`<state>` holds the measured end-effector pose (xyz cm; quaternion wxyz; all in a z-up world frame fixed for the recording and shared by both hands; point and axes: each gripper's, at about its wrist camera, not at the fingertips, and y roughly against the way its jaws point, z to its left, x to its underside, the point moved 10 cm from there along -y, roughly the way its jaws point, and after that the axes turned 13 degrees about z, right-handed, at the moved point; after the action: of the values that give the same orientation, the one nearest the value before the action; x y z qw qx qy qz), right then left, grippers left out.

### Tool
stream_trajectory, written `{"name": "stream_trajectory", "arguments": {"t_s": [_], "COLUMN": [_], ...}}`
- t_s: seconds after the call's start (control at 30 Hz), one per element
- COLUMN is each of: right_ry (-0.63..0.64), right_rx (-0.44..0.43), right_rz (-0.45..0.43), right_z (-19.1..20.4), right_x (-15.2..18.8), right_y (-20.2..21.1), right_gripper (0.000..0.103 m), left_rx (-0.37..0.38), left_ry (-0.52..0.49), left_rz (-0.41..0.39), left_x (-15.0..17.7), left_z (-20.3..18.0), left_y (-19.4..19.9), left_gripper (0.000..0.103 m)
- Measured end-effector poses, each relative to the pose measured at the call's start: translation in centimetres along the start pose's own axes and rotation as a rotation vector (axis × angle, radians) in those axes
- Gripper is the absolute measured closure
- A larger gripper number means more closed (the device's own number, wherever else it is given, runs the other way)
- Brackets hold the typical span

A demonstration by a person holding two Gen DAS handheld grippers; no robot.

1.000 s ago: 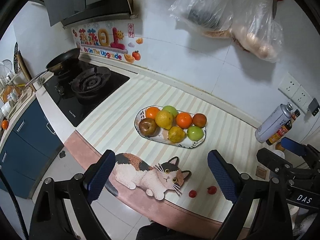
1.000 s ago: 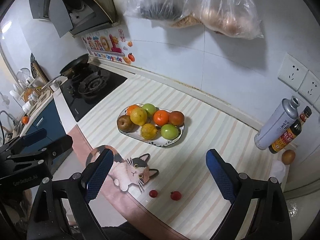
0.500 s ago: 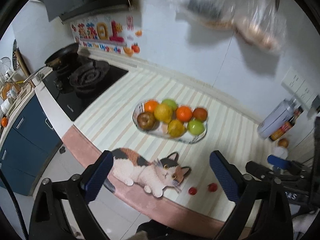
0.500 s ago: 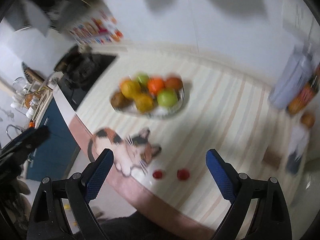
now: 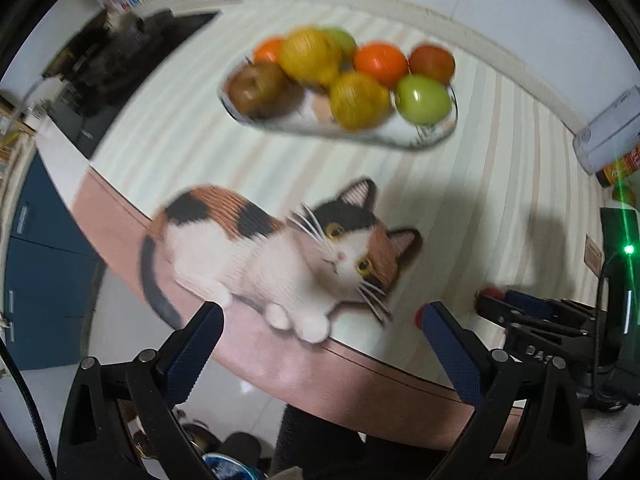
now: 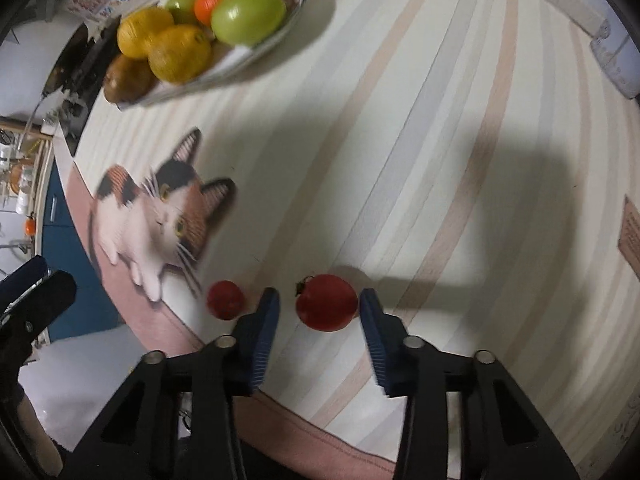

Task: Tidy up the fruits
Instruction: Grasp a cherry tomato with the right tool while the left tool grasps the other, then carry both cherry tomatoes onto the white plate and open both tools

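The fruit plate (image 6: pixel 248 56) already held a full heap of oranges, lemons, green apples and brown fruit, so the bulk of the sorting looked done. Two strays were left on the striped desk (image 6: pixel 440 120), both well apart from the plate on its near side, close to the front edge: a larger cherry tomato (image 6: pixel 326 307) and, just beside it, a smaller cherry tomato (image 6: pixel 225 299), which lay nearer the printed cat (image 6: pixel 160 208) than its neighbour did.

The right gripper (image 6: pixel 318 300) pointed steeply down over the larger cherry tomato, and its fingers (image 6: pixel 266 320) had just closed in. They stood narrow and pinched the fruit between them, though a sliver of desk showed at one pad, so the hold seemed barely seated. The tomato sat on the desk, not yet lifted.

The left gripper (image 5: pixel 322 312) hung over the desk edge, also on the plate's near side. Its fingers (image 5: pixel 196 344) had just been opening and were spread wide with nothing between them.

By my reckoning, both tomatoes had yet to be carried to the plate.
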<state>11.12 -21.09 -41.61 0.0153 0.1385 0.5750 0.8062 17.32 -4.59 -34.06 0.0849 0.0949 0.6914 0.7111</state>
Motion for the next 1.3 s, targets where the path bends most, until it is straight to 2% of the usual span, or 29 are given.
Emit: {"name": "stream_trajectory", "arguments": {"t_s": [0.2, 0.27, 0.33, 0.47, 0.53, 0.6, 0.67, 0.77, 0.9, 1.07, 1.23, 1.3], "right_ry": [-0.013, -0.030, -0.045, -0.073, -0.081, -0.086, -0.092, -0.094, -0.083, -0.057, -0.017, -0.009], "right_rx": [0.000, -0.003, 0.005, 0.005, 0.005, 0.005, 0.003, 0.003, 0.003, -0.017, -0.093, -0.140], "right_rz": [-0.047, -0.057, -0.073, -0.087, -0.092, -0.094, -0.095, -0.098, -0.104, -0.132, -0.189, -0.211], "right_z": [-1.5, -2.3, -3.2, -4.4, -4.5, -4.8, -5.1, -5.4, -5.1, -3.7, -0.5, 0.8], "right_x": [0.3, 0.5, 0.8, 1.0, 1.1, 1.3, 1.5, 1.7, 1.5, 0.3, -3.0, -4.7], "right_y": [0.8, 1.4, 2.1, 3.3, 3.5, 3.6, 3.6, 3.9, 4.1, 5.2, 7.1, 7.8], "right_gripper": [0.068, 0.068, 0.068, 0.068, 0.068, 0.068, 0.068, 0.068, 0.068, 0.068, 0.068, 0.068], "left_rx": [0.069, 0.107, 0.132, 0.140, 0.146, 0.146, 0.150, 0.152, 0.164, 0.198, 0.246, 0.259], "left_ry": [-0.028, -0.052, -0.088, -0.148, -0.169, -0.182, -0.193, -0.203, -0.199, -0.148, -0.060, -0.018], "left_rz": [0.078, 0.105, 0.127, 0.157, 0.170, 0.176, 0.186, 0.183, 0.158, 0.109, 0.017, -0.016], "left_x": [0.2, 0.4, 0.7, 1.1, 1.3, 1.4, 1.6, 1.7, 1.2, -0.2, -3.0, -5.4], "left_z": [-2.1, -3.3, -4.8, -7.3, -8.3, -9.0, -9.6, -10.2, -10.7, -8.7, -5.0, -3.0], "left_y": [-3.0, -3.8, -4.6, -5.9, -6.5, -6.9, -7.4, -7.7, -7.5, -5.0, -1.4, -0.3], "left_gripper": [0.004, 0.017, 0.025, 0.040, 0.043, 0.052, 0.067, 0.080, 0.080, 0.080, 0.080, 0.080]}}
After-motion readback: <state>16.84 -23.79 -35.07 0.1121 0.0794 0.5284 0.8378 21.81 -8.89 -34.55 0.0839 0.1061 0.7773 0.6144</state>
